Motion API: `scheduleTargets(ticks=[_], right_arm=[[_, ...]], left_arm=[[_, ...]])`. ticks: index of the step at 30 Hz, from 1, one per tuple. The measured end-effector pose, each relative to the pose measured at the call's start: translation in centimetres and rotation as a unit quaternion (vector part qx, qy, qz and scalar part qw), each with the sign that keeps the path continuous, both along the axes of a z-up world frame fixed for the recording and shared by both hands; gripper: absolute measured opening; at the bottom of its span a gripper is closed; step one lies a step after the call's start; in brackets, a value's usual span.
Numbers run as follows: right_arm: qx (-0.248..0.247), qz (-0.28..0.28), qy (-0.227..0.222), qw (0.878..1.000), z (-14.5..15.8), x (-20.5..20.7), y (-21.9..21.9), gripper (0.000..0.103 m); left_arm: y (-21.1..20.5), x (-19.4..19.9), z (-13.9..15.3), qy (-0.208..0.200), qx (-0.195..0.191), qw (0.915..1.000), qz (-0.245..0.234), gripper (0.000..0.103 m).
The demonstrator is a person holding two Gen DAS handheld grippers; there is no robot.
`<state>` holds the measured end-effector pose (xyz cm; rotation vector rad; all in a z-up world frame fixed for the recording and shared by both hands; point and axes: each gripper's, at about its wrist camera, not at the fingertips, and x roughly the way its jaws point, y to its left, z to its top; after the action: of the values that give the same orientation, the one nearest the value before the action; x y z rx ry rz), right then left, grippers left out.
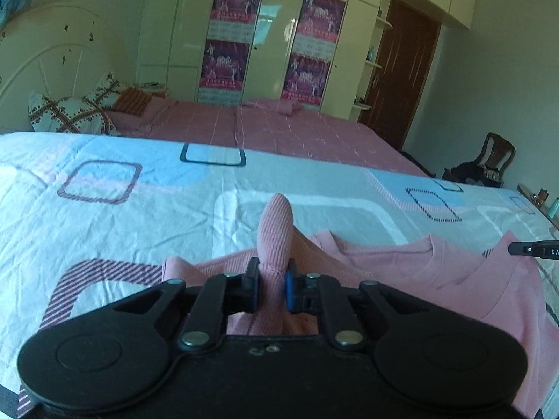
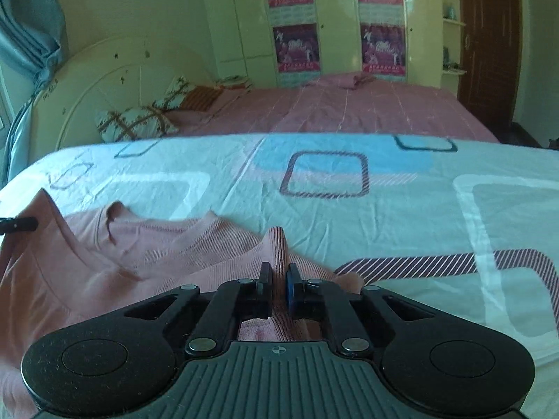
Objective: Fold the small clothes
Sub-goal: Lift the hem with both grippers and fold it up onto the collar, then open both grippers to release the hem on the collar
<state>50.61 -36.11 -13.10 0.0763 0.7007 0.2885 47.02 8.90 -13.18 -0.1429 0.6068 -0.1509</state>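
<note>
A small pink ribbed knit top [image 1: 436, 272] lies on a patterned sheet, neckline facing away from me. My left gripper [image 1: 273, 281] is shut on a bunched fold of the top near its left shoulder or sleeve; the pinched cloth [image 1: 276, 230] stands up between the pads. In the right wrist view the same pink top [image 2: 104, 262] spreads to the left, and my right gripper [image 2: 278, 284] is shut on a ridge of its fabric [image 2: 279, 244] at the right shoulder side. Each gripper's tip shows at the edge of the other's view.
The sheet [image 1: 122, 216] is white and blue with square outlines and covers the work surface. Behind it stands a bed with a pink checked cover [image 1: 279, 129], pillows [image 1: 70, 111] and a white headboard. Wardrobes with posters, a brown door [image 1: 401, 70] and a chair [image 1: 489, 164] lie further back.
</note>
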Motion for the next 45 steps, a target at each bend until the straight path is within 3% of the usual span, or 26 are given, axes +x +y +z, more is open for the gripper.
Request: scheduleTargets(ticks=[4,7,12,17,19,22,23,24,26,29,30,32,36,40,45], right_arm=[[-0.006,-0.053,-0.05,0.997,1.3,0.3,-0.3,0.001],[0.006,-0.087,-0.021,0.996,-0.2,2.0,-0.6,0.001],[-0.042,-0.09,0.021,0.995,-3.8,3.0,0.6,0.001],[-0.069,-0.1,0.021,0.992,-4.2,2.8,0.5,0.002],[-0.058,-0.103,0.009,0.993,-3.2,2.1,0.3,0.002],[-0.029,-0.099,-0.004,0.995,-1.6,0.4,0.1,0.004],[-0.019,-0.092,-0.006,0.996,-1.2,-0.2,0.2,0.013],[-0.014,-0.086,-0.006,0.996,-1.0,-0.7,0.4,0.038],[-0.006,-0.073,-0.005,0.997,-0.7,-2.0,1.1,0.064],[-0.007,-0.065,-0.006,0.998,-0.6,-3.8,2.3,0.061],[-0.006,-0.063,-0.004,0.998,-0.7,-4.4,2.8,0.053],[-0.015,-0.051,0.002,0.999,-1.1,-5.5,3.9,0.05],[-0.053,-0.034,0.019,0.998,-2.8,-7.2,5.4,0.049],[-0.094,-0.051,0.032,0.994,-4.7,-8.4,4.5,0.05],[-0.093,-0.069,0.037,0.993,-4.5,-9.1,3.9,0.05]], left_arm=[[0.6,1.0,0.1,-0.02,-0.015,0.9981,0.057,0.012],[0.2,2.0,-1.8,0.017,0.003,0.9978,0.064,0.012],[0.0,2.4,-4.0,0.057,0.019,0.9954,0.074,0.015],[0.4,1.6,-3.2,0.058,0.025,0.9942,0.087,0.031],[0.7,0.5,-2.4,0.047,0.027,0.9944,0.09,0.052],[0.6,-1.7,-1.2,0.027,0.029,0.9951,0.09,0.061],[0.4,-2.3,-1.0,0.024,0.032,0.9957,0.084,0.061],[0.1,-2.9,-0.7,0.02,0.038,0.996,0.078,0.061],[-0.8,-4.2,-0.3,0.012,0.043,0.9972,0.06,0.061],[-2.8,-5.7,-0.4,0.014,0.041,0.9987,0.028,0.061],[-3.3,-6.0,-0.6,0.018,0.043,0.9988,0.018,0.061],[-4.1,-6.4,-1.6,0.03,0.051,0.9982,0.009,0.061],[-3.6,-7.2,-3.8,0.066,0.053,0.9961,0.026,0.059],[-2.7,-8.2,-4.1,0.068,0.047,0.9958,0.04,0.061],[-2.7,-8.5,-3.6,0.079,0.05,0.9943,0.051,0.06]])
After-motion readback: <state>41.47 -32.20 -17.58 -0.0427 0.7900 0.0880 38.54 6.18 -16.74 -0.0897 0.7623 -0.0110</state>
